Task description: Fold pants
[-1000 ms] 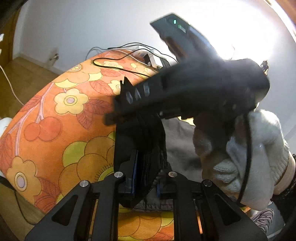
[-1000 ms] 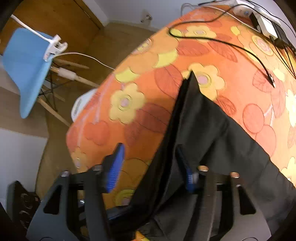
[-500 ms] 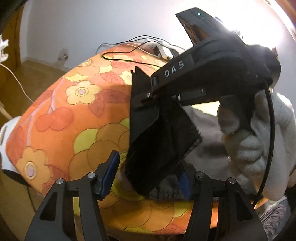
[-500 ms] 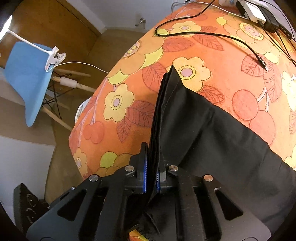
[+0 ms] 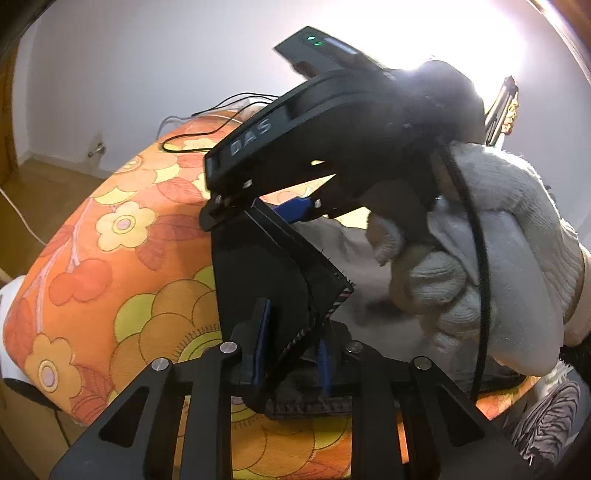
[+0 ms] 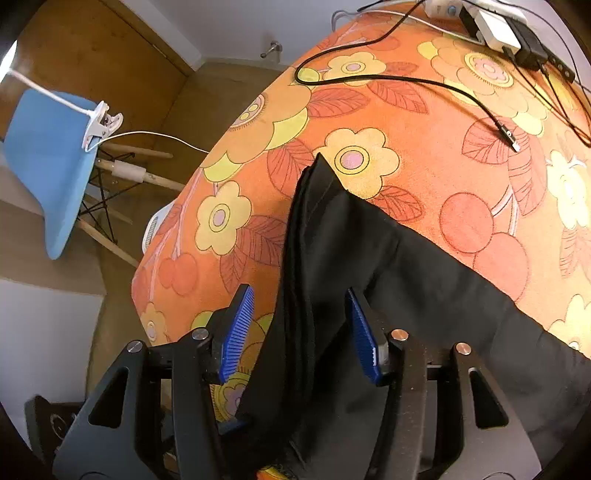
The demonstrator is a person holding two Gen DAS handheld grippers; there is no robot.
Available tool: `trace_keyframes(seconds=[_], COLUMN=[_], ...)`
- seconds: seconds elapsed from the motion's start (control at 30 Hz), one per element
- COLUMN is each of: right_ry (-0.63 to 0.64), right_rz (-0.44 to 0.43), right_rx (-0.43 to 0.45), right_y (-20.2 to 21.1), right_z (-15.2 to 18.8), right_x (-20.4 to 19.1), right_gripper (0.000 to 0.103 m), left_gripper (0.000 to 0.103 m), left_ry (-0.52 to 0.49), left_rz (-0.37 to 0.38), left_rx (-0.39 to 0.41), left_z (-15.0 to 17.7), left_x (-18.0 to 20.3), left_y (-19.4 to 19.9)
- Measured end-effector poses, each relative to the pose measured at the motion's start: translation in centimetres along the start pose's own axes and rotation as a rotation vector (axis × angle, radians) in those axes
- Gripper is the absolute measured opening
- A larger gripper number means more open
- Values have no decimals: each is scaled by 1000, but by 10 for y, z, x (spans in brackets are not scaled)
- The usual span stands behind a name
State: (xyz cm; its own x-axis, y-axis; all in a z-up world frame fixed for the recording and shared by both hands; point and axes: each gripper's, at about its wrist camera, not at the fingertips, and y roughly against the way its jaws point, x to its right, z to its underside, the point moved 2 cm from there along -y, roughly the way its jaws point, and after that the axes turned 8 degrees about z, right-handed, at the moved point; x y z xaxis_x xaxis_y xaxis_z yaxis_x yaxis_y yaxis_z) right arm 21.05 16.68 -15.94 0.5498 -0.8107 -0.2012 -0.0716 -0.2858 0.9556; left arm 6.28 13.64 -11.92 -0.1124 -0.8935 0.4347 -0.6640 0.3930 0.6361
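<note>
The black pants point(image 6: 369, 280) lie on the orange flowered table point(image 6: 424, 122), one corner raised in a peak. In the left wrist view the raised fold of the pants point(image 5: 266, 273) stands between my left gripper's point(image 5: 291, 350) blue pads, which are closed on its lower edge. My right gripper point(image 6: 301, 328) is open, its blue pads on either side of the fabric ridge without pinching it. In the left wrist view it hovers over the top of the fold, held by a white-gloved hand point(image 5: 498, 251).
Black cables point(image 6: 406, 79) and a white power adapter point(image 6: 498, 29) lie at the far end of the table. A blue chair point(image 6: 48, 166) with a clipped white cable stands on the wooden floor to the left.
My right gripper was shut on the pants' raised edge half a second ago and has now opened. My left gripper was open then and has now closed on the fold's lower edge.
</note>
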Motion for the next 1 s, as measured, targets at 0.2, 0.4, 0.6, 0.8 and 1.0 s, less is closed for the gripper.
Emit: trace_keyframes(seconds=[0.2,0.4,0.6,0.8,1.0], right_ry=[12,-15,-28,-85,-161], right_rz=[31,14,45,74,103], right_rx=[23,103,184,256,311], right_y=[4,43,93,150,199], right_z=[5,15,34,68,119], right_x=[3,18,43,89,148], right_gripper=[7,5,4,4,4], left_gripper=[20,20,20,20,20], left_ry=[7,-7,-17,-89,-143], left_rz=[6,22,111,174,259], left_rx=[-2,4,-19,-3,-23], left_z=[-4,-9,-15,-22,-13], left_x=[2,17,62,128,196], left_y=[-1,1,-4,-5,-19])
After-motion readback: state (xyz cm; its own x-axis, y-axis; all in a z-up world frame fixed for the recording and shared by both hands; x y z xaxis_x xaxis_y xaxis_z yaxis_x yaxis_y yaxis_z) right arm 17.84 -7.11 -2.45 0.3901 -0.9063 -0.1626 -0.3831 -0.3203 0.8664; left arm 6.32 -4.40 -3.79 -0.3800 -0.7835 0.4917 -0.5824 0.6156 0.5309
